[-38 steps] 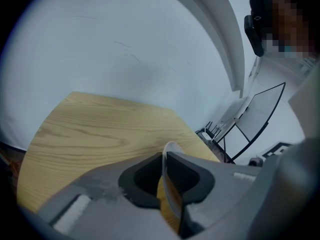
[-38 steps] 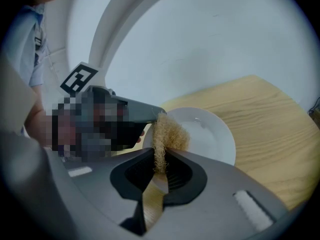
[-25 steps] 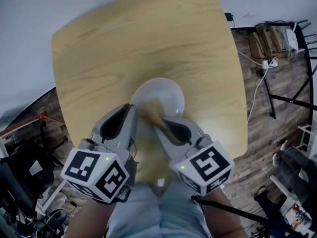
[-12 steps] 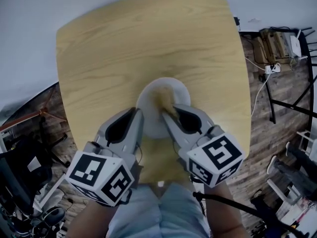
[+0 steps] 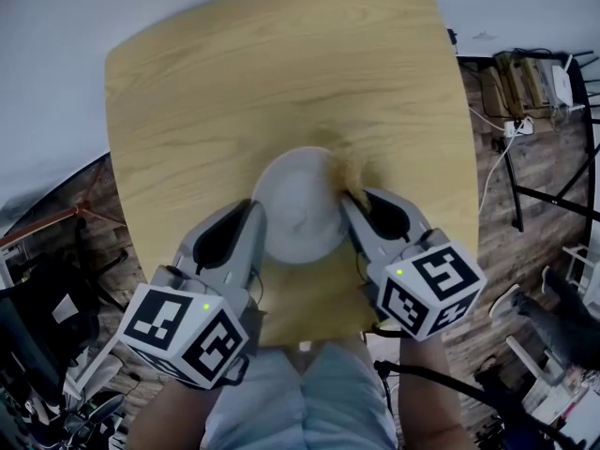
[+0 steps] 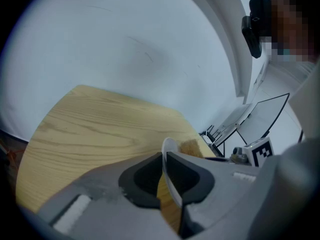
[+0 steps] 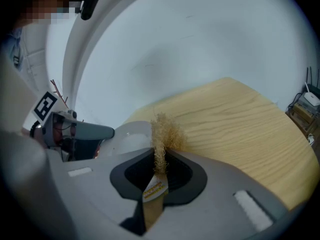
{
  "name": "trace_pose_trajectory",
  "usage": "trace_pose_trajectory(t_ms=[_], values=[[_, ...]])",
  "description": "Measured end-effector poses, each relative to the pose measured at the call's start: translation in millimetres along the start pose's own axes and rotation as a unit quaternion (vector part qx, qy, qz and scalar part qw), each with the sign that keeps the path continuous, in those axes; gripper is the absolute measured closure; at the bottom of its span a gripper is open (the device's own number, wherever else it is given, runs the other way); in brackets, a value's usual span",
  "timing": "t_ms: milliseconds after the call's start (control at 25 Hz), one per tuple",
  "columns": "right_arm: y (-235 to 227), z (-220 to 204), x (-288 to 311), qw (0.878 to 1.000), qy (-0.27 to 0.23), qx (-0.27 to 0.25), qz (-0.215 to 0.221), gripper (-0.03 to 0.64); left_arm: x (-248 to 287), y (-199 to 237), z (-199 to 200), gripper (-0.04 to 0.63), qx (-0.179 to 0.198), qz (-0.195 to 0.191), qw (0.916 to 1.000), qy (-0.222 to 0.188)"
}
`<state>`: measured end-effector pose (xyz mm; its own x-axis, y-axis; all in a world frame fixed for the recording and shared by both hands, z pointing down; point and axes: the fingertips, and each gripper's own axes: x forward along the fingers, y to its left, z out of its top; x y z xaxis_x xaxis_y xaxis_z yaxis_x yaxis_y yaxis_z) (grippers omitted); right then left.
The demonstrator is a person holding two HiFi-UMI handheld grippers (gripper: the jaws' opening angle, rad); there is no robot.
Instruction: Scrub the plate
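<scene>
A white plate (image 5: 298, 204) is held tilted above the round wooden table (image 5: 234, 82). My left gripper (image 5: 255, 216) is shut on the plate's near left rim; in the left gripper view the plate's edge (image 6: 170, 171) runs between the pads. My right gripper (image 5: 354, 197) is shut on a tan fibrous scrubber (image 5: 349, 172), which touches the plate's right rim. In the right gripper view the scrubber (image 7: 163, 134) sticks up from the shut jaws, a label tag hanging below it, and the plate (image 7: 131, 134) lies just to its left.
The table's edge is close to the person's lap. Wooden floor (image 5: 497, 223) lies to the right with cables, a black frame (image 5: 553, 190) and boxes. Dark clutter (image 5: 47, 326) stands at the lower left. A pale wall fills the background.
My right gripper has carried the scrubber from the middle of the plate out to its right rim. The left gripper has kept its hold on the plate and barely moved.
</scene>
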<state>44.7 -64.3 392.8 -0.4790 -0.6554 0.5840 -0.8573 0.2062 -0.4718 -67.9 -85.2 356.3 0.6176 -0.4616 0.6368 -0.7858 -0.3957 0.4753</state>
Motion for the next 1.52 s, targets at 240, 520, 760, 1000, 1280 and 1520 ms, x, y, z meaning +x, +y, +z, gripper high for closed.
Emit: trace_pose_trajectory(t_ms=[240, 520, 760, 1000, 1280, 1520], values=[[5, -23, -17, 1.0, 0.009, 0.016, -0.005, 0.572, 0, -2, -3, 0.546, 0.006, 0.002, 1.0, 0.003], [38, -56, -30, 0.999, 0.033, 0.015, 0.027, 0.573, 2, -2, -5, 0.546, 0.016, 0.01, 0.9998, -0.001], [88, -73, -29, 0.995, 0.052, -0.006, 0.087, 0.572, 1, -2, -4, 0.545, 0.029, 0.019, 0.9993, -0.013], [128, -80, -33, 0.987, 0.064, -0.031, 0.142, 0.572, -10, 2, -4, 0.543, 0.055, 0.045, 0.9972, -0.026], [119, -83, -42, 0.987, 0.064, -0.041, 0.141, 0.572, -29, 5, -2, 0.543, 0.063, 0.065, 0.9942, -0.058], [113, -63, -72, 0.991, 0.022, -0.054, 0.124, 0.571, -70, -15, 6, 0.543, 0.08, 0.078, 0.9863, -0.122]])
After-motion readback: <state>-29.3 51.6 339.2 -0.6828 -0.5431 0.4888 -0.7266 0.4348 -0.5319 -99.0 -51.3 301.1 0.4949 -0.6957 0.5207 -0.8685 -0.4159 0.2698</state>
